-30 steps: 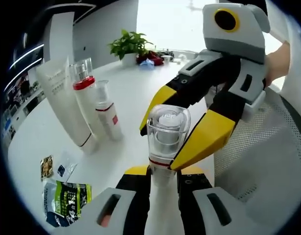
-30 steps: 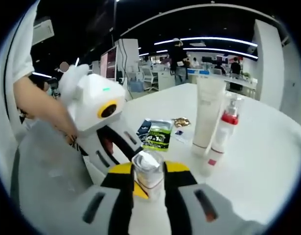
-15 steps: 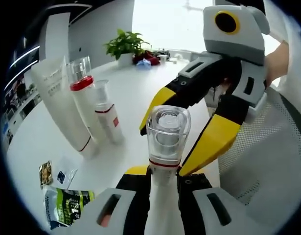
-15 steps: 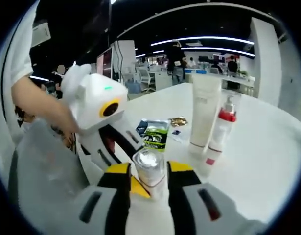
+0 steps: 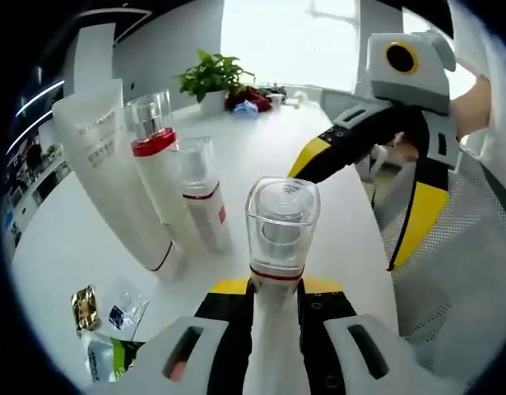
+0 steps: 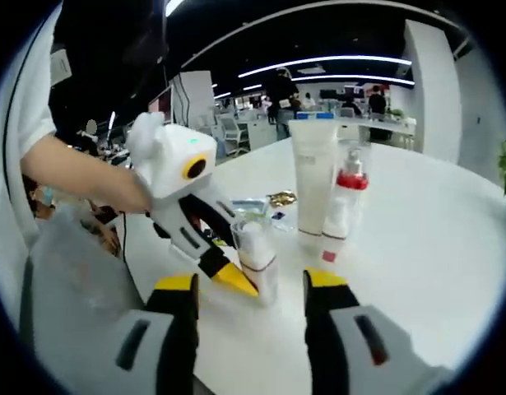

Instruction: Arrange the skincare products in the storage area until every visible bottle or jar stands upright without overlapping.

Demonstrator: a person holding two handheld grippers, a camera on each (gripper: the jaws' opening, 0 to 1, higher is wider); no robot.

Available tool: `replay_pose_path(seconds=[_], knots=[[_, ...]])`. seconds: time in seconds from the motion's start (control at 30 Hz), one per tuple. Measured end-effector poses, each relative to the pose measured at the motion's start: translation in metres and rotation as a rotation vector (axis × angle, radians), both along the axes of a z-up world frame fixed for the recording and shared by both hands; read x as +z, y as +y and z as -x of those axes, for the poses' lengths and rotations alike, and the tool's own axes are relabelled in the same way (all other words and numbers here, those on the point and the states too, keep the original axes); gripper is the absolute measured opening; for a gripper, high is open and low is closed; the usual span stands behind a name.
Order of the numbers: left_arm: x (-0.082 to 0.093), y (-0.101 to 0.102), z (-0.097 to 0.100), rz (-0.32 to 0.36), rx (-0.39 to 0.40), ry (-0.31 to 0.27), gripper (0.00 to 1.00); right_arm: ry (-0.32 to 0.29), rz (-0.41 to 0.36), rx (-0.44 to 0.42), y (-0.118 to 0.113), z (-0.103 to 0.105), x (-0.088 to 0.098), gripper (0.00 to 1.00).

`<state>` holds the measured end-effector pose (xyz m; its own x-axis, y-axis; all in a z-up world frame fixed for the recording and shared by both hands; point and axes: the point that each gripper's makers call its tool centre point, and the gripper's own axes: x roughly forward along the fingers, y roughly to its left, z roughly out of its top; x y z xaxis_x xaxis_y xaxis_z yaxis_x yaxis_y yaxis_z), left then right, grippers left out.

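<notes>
- The left gripper (image 5: 273,317) pinches a clear-capped bottle (image 5: 279,226) upright, near the white tube (image 5: 104,160).
- The right gripper (image 6: 251,300) hangs with jaws spread, empty.
- Beside the tube, two pump bottles (image 5: 154,156) stand; the held bottle looks like the one left to place.

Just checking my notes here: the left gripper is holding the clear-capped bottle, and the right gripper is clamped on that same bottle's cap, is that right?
Not quite. The left gripper does hold the clear-capped bottle, but the right gripper is open and clear of it, jaws spread apart with nothing between them. The right gripper view shows the gap, and the left gripper view shows its yellow-tipped jaws off to the side of the cap.
</notes>
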<state>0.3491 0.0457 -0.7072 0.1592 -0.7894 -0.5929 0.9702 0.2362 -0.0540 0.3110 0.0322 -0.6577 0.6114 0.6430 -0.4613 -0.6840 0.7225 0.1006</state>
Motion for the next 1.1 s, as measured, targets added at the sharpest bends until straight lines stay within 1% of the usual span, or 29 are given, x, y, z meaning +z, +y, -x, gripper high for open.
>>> replay_pose_path(seconds=[0.1,0.27,0.5,0.73,1.1], knots=[[0.0,0.0,-0.012,0.009,0.01,-0.003,0.17,0.004,0.015,-0.013,-0.006,0.004,0.003,0.53],[0.001,-0.002,-0.03,0.017,0.008,-0.008,0.17,0.018,0.0,-0.039,-0.01,0.01,0.004,0.54],[0.003,-0.007,-0.046,0.027,0.011,-0.006,0.17,0.036,0.009,-0.057,-0.016,0.017,0.002,0.55],[0.004,-0.014,-0.052,0.033,-0.006,-0.012,0.17,0.034,0.004,-0.076,-0.019,0.016,0.004,0.55],[0.004,-0.02,-0.058,0.035,-0.018,-0.013,0.17,0.047,-0.001,-0.079,-0.019,0.018,0.001,0.56]])
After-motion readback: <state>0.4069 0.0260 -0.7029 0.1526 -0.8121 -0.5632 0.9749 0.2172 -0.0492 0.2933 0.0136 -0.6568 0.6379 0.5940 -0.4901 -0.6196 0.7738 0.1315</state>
